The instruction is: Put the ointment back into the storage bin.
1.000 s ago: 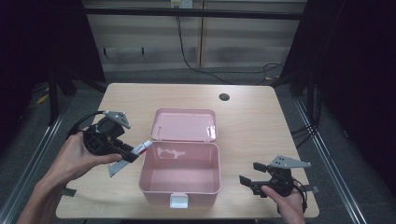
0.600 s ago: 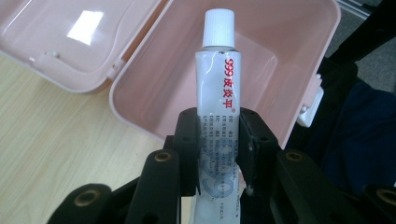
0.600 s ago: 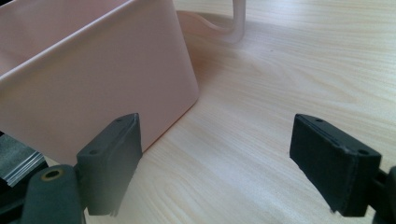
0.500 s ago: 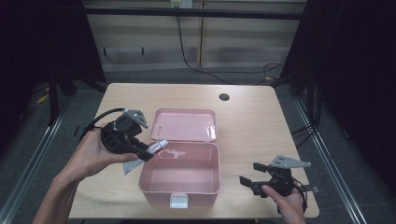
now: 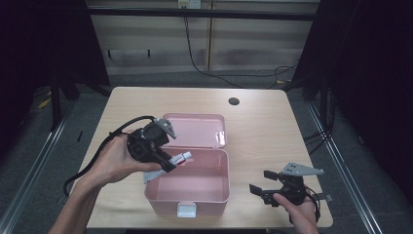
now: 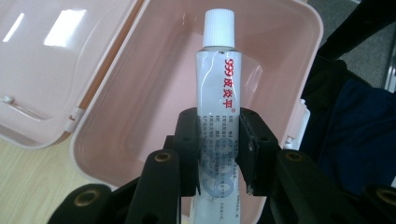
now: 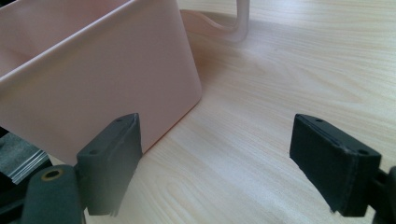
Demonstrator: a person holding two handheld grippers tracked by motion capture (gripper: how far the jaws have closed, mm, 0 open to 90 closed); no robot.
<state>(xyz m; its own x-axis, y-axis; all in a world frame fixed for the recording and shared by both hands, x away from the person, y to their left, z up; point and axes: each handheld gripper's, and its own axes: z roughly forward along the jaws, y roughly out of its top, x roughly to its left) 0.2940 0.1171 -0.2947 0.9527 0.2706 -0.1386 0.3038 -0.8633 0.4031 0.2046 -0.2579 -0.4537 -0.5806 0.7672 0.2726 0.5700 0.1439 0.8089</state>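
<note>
A white ointment tube (image 6: 218, 88) with red lettering and a white cap is clamped between the pads of my left gripper (image 6: 218, 140). That gripper (image 5: 168, 163) hangs over the left rim of the open pink box (image 5: 216, 192), and the tube's cap (image 5: 186, 155) points into the box. In the left gripper view the box interior (image 6: 154, 93) lies bare under the tube. My right gripper (image 5: 260, 191) rests on the table to the right of the box, jaws wide apart with nothing between them. Its own view has the box's outer wall (image 7: 93, 93) just left of its left pad.
The box's lid (image 5: 195, 130) lies flat open behind it on the wooden table (image 5: 263, 136). A white latch (image 5: 186, 211) is on the box's front wall. A dark round hole (image 5: 234, 101) marks the table's far side. A small flat packet (image 5: 148, 176) lies at the box's left.
My left gripper has carried the tube rightwards from beside the box to over its left rim. The right gripper has stayed put.
</note>
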